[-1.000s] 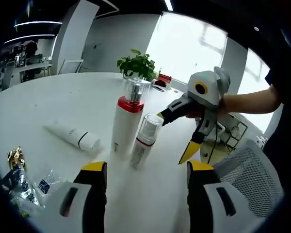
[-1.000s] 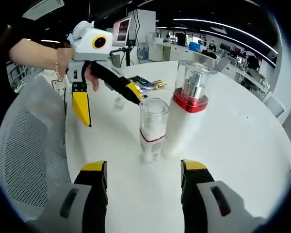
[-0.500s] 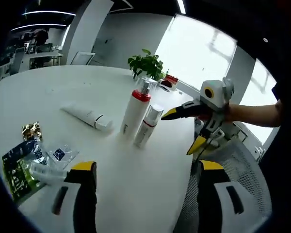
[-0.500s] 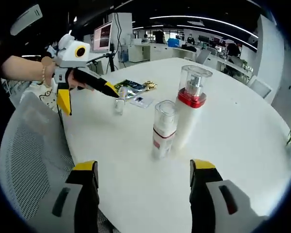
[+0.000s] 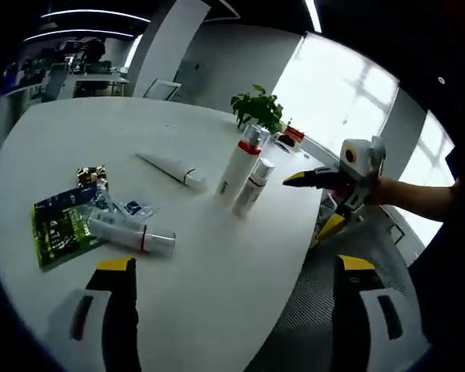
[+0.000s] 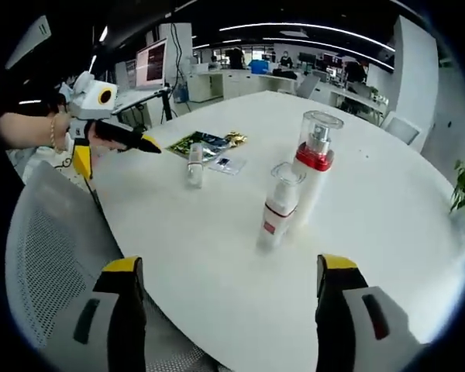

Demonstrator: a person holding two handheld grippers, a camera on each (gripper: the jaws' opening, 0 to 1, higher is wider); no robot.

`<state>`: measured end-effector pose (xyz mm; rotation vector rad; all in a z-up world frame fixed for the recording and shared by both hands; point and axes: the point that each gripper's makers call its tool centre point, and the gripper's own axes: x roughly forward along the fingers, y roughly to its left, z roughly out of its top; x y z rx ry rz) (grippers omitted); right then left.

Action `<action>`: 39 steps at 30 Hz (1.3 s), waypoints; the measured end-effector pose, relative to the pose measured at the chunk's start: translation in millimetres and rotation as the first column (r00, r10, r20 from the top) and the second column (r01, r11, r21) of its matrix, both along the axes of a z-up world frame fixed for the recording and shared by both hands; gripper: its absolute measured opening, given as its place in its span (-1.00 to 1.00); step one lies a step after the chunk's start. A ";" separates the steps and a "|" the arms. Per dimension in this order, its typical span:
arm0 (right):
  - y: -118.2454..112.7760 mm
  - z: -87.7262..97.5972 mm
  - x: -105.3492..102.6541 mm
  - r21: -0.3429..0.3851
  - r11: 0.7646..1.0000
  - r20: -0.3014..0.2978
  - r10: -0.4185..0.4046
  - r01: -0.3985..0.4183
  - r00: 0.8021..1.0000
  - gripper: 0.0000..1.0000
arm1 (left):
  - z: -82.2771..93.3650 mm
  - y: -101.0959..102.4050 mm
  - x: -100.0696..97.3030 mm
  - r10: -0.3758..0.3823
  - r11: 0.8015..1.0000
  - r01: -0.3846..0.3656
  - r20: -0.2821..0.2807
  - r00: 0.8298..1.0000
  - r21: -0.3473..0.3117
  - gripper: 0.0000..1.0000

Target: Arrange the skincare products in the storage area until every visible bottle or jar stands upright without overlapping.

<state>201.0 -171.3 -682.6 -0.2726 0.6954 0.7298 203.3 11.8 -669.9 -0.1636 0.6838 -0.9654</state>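
Two pump bottles stand upright side by side on the round white table [image 5: 217,263]: a tall white one with a red band [image 5: 240,161] [image 6: 313,166] and a shorter one with a clear cap [image 5: 253,187] [image 6: 279,209]. A white tube with a black band [image 5: 170,168] lies flat behind them. A second tube with a red band [image 5: 132,235] [image 6: 194,164] lies beside a green packet [image 5: 60,226]. My left gripper [image 5: 236,310] [image 6: 116,153] is open and holds nothing, well back from the bottles. My right gripper [image 6: 234,310] [image 5: 314,203] is open too, off the table's edge.
A gold packet [image 5: 91,177] [image 6: 234,138] and small clear sachets [image 5: 132,208] lie by the green packet [image 6: 198,143]. A potted plant [image 5: 260,108] stands at the table's far side. A grey mesh chair [image 6: 54,256] sits by the table's edge. Office desks fill the background.
Both grippers have drawn back from the two bottles, so the bottles look smaller and more of the table shows. The bottles and tubes have stayed in place.
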 end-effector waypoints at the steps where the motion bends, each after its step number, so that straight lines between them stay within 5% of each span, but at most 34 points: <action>1: 1.3 0.1 -0.9 0.006 1.000 -0.002 -0.004 0.004 1.000 0.88 | -0.9 4.2 -5.3 0.007 1.000 -0.007 0.001 1.000 0.011 0.98; 15: 8.8 2.3 -10.4 0.041 0.997 -0.001 -0.061 0.061 0.998 0.99 | 7.0 31.7 -30.1 0.138 0.990 -0.138 0.031 0.990 0.004 0.98; 24: 10.5 1.8 -12.6 0.039 0.997 -0.006 -0.071 0.071 0.997 0.99 | 5.1 35.6 -24.3 0.156 0.987 -0.157 0.049 0.987 0.022 0.97; 31: 5.1 14.7 -0.1 0.023 0.997 0.019 -0.079 0.078 0.997 0.99 | 3.4 37.0 -24.2 0.155 0.988 -0.155 0.035 0.987 0.016 0.97; 34: 1.9 24.3 5.1 -0.063 0.997 0.049 -0.042 0.046 0.998 0.99 | 3.8 37.4 -24.8 0.153 0.988 -0.154 0.030 0.988 0.009 0.97; 39: 8.0 50.2 25.8 -0.031 0.997 0.076 -0.073 0.076 0.994 0.99 | 5.2 35.9 -25.7 0.141 0.990 -0.141 0.025 0.990 0.000 0.96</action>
